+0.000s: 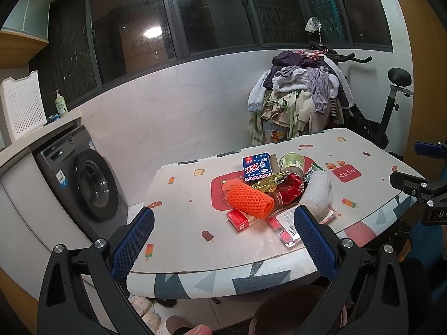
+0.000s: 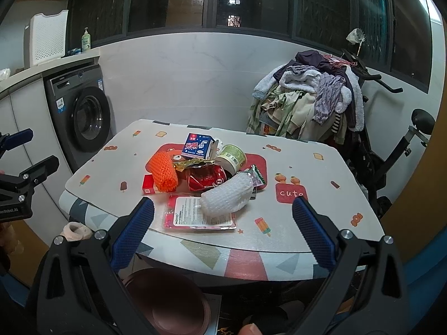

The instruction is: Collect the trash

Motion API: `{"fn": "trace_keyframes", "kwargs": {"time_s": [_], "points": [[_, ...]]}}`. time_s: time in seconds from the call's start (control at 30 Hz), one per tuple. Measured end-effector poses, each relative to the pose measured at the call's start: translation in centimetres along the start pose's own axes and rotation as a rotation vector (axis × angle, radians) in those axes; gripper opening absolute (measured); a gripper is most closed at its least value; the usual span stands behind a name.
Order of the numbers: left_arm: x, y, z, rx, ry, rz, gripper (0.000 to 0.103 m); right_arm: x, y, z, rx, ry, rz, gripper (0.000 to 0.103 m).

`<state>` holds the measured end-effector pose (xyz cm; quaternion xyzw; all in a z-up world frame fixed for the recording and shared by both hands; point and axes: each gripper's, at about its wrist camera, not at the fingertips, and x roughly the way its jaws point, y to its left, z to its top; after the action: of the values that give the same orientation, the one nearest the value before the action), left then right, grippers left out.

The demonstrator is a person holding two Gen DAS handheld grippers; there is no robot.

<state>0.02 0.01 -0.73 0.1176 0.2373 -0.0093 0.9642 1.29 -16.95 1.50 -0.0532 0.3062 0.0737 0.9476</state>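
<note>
A pile of trash lies on the patterned table [image 1: 195, 245] [image 2: 335, 217]: an orange foam net [image 1: 250, 199] [image 2: 163, 173], a blue milk carton [image 1: 257, 166] [image 2: 197, 146], a green-labelled cup [image 1: 292, 162] [image 2: 232, 156], a crushed red can [image 1: 290, 188] [image 2: 206, 180], a white foam net [image 1: 318, 192] [image 2: 226, 196], a small red box [image 1: 240, 219] [image 2: 148, 187] and a flat blister pack [image 1: 287, 227] [image 2: 199, 216]. My left gripper [image 1: 223, 236] is open and empty, short of the pile. My right gripper [image 2: 223, 220] is open and empty, near the table's front edge.
A dark brown bin [image 1: 296, 310] [image 2: 170, 298] stands on the floor under the table's near edge. A washing machine [image 1: 86, 181] [image 2: 83, 117] is at the left. A clothes-laden chair [image 1: 301, 103] [image 2: 307, 97] and exercise bike [image 2: 391, 150] stand behind the table.
</note>
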Motion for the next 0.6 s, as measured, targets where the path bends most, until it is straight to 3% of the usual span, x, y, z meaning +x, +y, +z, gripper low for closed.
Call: {"fn": "trace_keyframes", "kwargs": {"time_s": [0.6], "points": [[0.02,-0.09,0.04,0.0,0.001,0.0,0.098,0.0,-0.14,-0.06,-0.002,0.001,0.001,0.097]]}}
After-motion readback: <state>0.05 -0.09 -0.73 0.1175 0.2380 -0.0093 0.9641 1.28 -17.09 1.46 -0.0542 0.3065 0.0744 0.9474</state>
